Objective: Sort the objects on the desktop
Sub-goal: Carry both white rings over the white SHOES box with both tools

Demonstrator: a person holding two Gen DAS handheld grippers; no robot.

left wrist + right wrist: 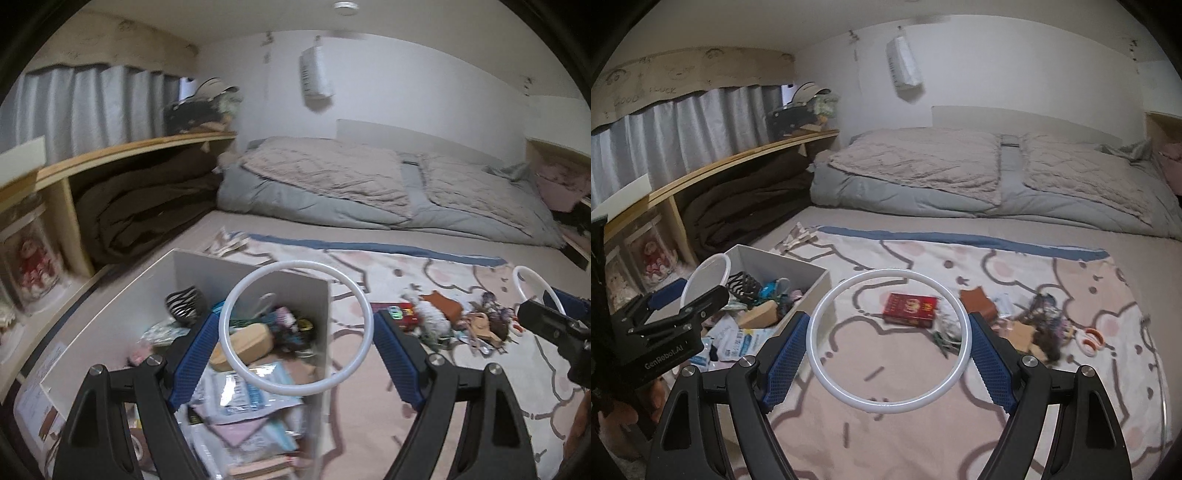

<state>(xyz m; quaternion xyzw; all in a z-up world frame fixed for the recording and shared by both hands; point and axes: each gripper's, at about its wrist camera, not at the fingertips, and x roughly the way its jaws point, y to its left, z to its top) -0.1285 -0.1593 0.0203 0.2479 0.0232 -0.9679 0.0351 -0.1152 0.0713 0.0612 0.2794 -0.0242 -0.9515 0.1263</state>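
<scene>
My left gripper (297, 317) has its blue pads pressed on both sides of a white ring (295, 263). It hangs over a white box (251, 273) full of small things. My right gripper (889, 317) is shut on a second white ring (888, 272) above the patterned blanket (923, 424). Through that ring shows a red box (910, 308) lying on the blanket. From the right wrist view the left gripper (672, 306) sits at the left, over the white box (809, 291). The right gripper (546, 314) shows at the left wrist view's right edge.
Loose objects (1045, 321) lie in a heap on the blanket at the right, with orange-handled scissors (1089, 339) beside them. A folded grey quilt (960, 177) lies behind. A wooden shelf (738, 162) with a brown blanket runs along the left.
</scene>
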